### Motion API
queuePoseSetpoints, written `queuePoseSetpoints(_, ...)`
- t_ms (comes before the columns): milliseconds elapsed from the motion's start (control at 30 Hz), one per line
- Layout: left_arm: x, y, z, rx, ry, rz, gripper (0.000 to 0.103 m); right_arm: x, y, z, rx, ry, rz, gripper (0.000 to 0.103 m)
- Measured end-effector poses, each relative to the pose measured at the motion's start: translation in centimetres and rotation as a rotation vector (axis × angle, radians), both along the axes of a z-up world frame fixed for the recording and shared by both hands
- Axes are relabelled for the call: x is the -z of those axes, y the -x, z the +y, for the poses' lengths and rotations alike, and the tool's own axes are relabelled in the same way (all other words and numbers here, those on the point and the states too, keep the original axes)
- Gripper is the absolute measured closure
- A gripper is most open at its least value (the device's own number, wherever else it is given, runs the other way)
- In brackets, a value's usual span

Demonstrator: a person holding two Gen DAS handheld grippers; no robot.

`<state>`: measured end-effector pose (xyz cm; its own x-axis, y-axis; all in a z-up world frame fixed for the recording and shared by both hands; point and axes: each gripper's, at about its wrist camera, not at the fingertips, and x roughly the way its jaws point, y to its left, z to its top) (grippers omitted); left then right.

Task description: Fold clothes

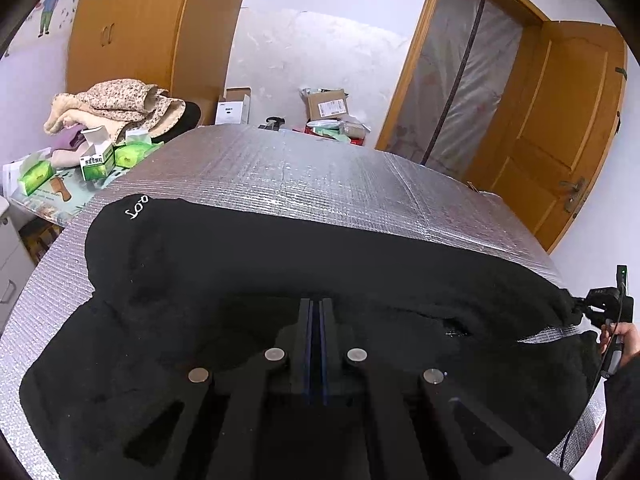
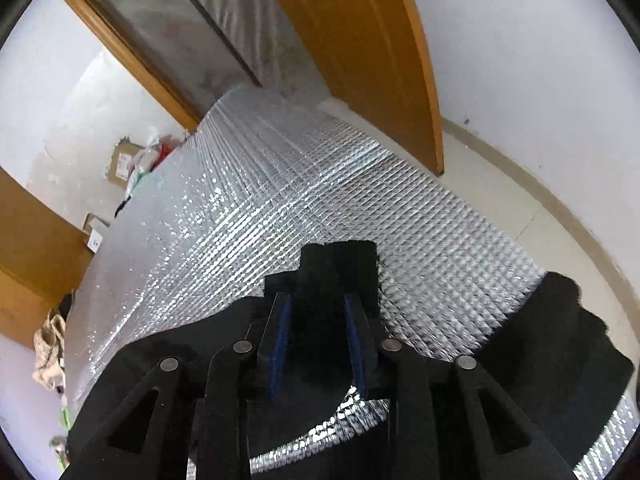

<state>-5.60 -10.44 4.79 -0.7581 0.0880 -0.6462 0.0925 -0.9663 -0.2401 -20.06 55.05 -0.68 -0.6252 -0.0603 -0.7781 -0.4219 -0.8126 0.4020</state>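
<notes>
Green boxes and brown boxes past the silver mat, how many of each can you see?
Green boxes: 3
Brown cardboard boxes: 1
Total: 4

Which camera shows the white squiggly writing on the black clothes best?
The left wrist view: the white writing sits clearly on the black garment near its far left edge. The right wrist view shows only plain black fabric, no writing.
</notes>
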Motion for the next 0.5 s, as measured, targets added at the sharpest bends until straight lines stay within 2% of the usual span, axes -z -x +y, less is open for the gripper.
queuePoseSetpoints(67,0.0,0.2,0.0,0.000,0.000,-0.002,0.101,-1.0,-0.2,0.0,-0.001,0.019,0.065,0.097)
queuePoseSetpoints(133,0.1,0.4,0.2,0.002,-0.001,-0.003,0.101,-2.5,-0.9,-0.1,-0.015,0.045,0.175,0.097)
queuePoseSetpoints(167,0.1,0.4,0.3,0.005,-0.001,-0.002,0.101,-4.1,-1.9,-0.1,-0.016,0.049,0.272,0.097)
queuePoseSetpoints(200,0.0,0.5,0.4,0.010,-0.002,-0.001,0.101,-5.1,-2.6,0.1,-0.006,0.044,0.331,0.097)
queuePoseSetpoints(267,-0.1,0.6,0.5,0.014,-0.006,0.007,0.101,-6.1,-4.1,1.2,0.071,0.012,0.361,0.097)
queuePoseSetpoints(333,-0.3,0.6,0.6,0.016,-0.010,0.014,0.101,-5.4,-4.5,2.9,0.158,-0.010,0.286,0.097)
queuePoseSetpoints(367,-0.3,0.6,0.6,0.017,-0.012,0.018,0.101,-4.1,-4.7,4.3,0.217,-0.002,0.206,0.094)
queuePoseSetpoints(433,-0.5,0.6,0.7,0.020,-0.016,0.026,0.101,-2.4,-5.5,5.7,0.269,0.026,0.121,0.093)
queuePoseSetpoints(467,-0.5,0.6,0.7,0.021,-0.018,0.030,0.101,-1.6,-5.9,6.1,0.284,0.035,0.089,0.089)
queuePoseSetpoints(500,-0.6,0.6,0.7,0.022,-0.020,0.034,0.101,-1.7,-6.4,5.9,0.283,0.033,0.099,0.079)
